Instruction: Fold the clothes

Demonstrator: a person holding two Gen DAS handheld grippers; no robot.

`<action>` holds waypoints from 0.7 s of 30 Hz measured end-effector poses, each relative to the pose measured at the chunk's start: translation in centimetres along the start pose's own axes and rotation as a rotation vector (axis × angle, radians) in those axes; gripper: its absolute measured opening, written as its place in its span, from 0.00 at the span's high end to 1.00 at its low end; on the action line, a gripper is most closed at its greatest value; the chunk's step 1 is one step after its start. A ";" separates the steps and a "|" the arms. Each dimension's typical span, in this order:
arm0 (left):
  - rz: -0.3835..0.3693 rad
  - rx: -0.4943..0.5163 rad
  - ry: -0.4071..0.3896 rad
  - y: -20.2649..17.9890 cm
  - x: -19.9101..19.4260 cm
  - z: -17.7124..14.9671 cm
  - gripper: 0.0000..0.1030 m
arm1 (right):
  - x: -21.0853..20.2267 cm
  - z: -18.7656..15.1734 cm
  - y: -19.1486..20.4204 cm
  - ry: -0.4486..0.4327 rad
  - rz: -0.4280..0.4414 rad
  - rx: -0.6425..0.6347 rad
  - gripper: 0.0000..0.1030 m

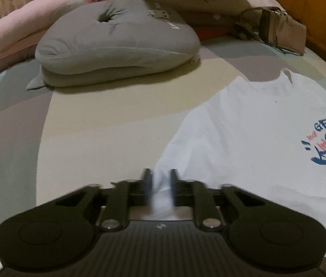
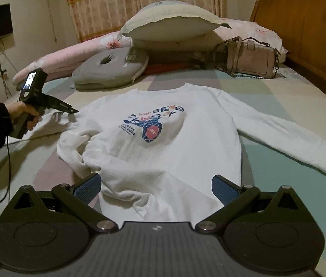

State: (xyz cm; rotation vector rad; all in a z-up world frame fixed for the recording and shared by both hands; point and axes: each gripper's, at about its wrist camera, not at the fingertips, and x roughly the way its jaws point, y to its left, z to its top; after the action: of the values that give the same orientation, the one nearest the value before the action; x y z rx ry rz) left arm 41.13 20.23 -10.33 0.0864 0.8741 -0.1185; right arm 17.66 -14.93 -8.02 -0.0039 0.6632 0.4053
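Sweatshirt [image 2: 163, 133] is lying face up on the bed [image 2: 278, 85], collar toward the pillows, and that is how I am wanting it — spread flat so the sides can be brought in one at a time. Its sleeve on the right of my right-wrist view is stretching out straight across the sheet; the one on the left is already bunching in against the body.

I am keeping the left gripper [image 1: 160, 184] clamped together on a pinch of white cloth at the shirt's edge, near the shoulder on that side. I judge this is the hold for carrying that side over toward the print — a grip right at the edge should let the fold run straight.

I am holding the right gripper [image 2: 156, 189] with its blue pads wide apart, low over the hem, gripping nothing; whether it is touching the fabric I cannot tell. The grey cushion [image 1: 116, 43] and the handbag [image 2: 250, 57] are sitting well clear, beyond the collar.
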 end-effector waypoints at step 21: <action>0.178 -0.237 -0.069 6.0 -3.2 -4.4 0.69 | -0.1 -0.8 -0.9 0.004 -0.005 0.054 0.00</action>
State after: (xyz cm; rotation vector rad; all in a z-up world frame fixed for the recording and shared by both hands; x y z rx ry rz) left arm 36.59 26.92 -10.56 -0.0615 0.8019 0.1477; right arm 17.43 -15.86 -8.66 0.0455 0.6779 0.3827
